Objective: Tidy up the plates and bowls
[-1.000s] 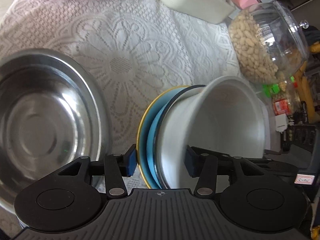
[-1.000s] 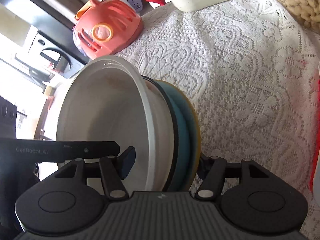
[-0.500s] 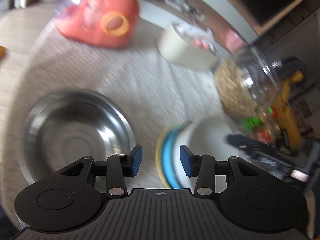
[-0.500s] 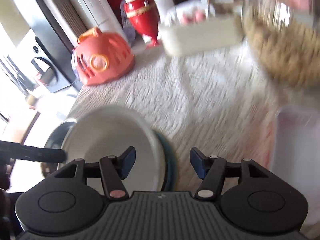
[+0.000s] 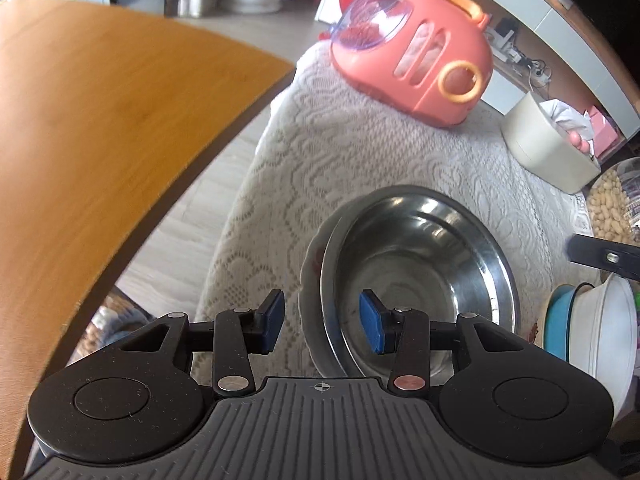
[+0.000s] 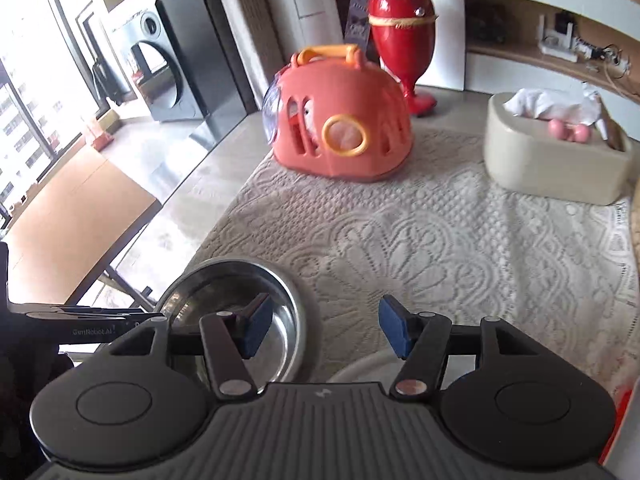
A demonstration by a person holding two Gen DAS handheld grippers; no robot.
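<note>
Left wrist view: the left gripper (image 5: 322, 322) was seen with its blue pads apart, straddling the near rim of the round stainless steel bowl (image 5: 416, 276), which sat on a pale plate (image 5: 308, 280) showing at its left edge; the pads were not seen pressing on either rim. Its jaws had just been closing, with that rim between them. Bowl and plate rested on the white lace tablecloth (image 5: 320, 168). At the right edge a white bowl nested on blue and yellow-rimmed plates (image 5: 592, 328) was seen, just beside the steel bowl. A coral plastic carrier with orange handle (image 5: 416, 60), a cream tissue box (image 5: 544, 148) and a glass jar of peanuts (image 5: 608, 208) stood further back. An orange wooden tabletop (image 5: 100, 140) lay off to the left. Right wrist view: the right gripper (image 6: 322, 330) was seen with jaws apart and nothing between them, above the cloth. The steel bowl (image 6: 236, 312) lay low left, partly hidden behind the left finger. A white curved rim (image 6: 360, 372), unclear which dish, peeked under the gripper. A red goblet-shaped lidded container (image 6: 402, 28) stood behind the carrier.
</note>
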